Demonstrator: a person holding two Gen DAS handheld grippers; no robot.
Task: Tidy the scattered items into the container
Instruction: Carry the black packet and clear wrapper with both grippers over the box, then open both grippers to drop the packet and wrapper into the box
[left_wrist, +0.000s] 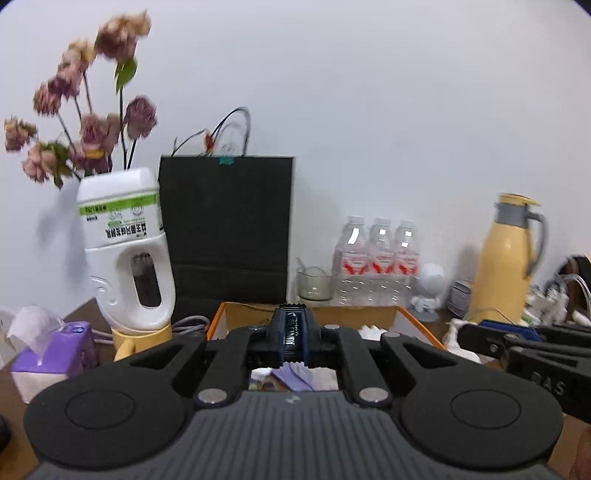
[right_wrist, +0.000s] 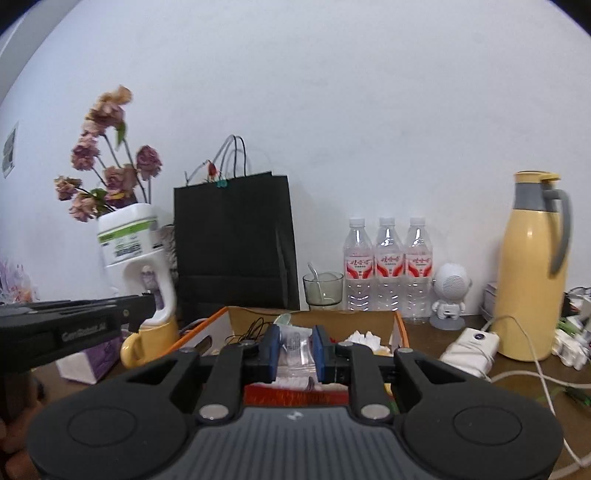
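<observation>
An orange-edged cardboard box (left_wrist: 218, 321) (right_wrist: 400, 325) stands in front of both grippers, holding white crumpled paper (left_wrist: 369, 330) (right_wrist: 364, 338) and other items. My left gripper (left_wrist: 293, 332) is shut on a dark candy packet (left_wrist: 293, 338) with white lettering, held over the box's near part. My right gripper (right_wrist: 295, 350) is shut on a clear plastic packet (right_wrist: 295, 345), held over the box; a red item (right_wrist: 295, 397) lies below it. Each gripper shows at the edge of the other's view.
A black paper bag (left_wrist: 225, 229) (right_wrist: 236, 243) stands behind the box. Left: a white bottle with dried flowers (left_wrist: 129, 251), a yellow mug (right_wrist: 147, 343), a purple tissue box (left_wrist: 51, 354). Right: a glass (right_wrist: 323, 290), three water bottles (right_wrist: 388, 266), an astronaut figure (right_wrist: 450, 295), a yellow thermos (right_wrist: 528, 273), a white charger with cables (right_wrist: 472, 345).
</observation>
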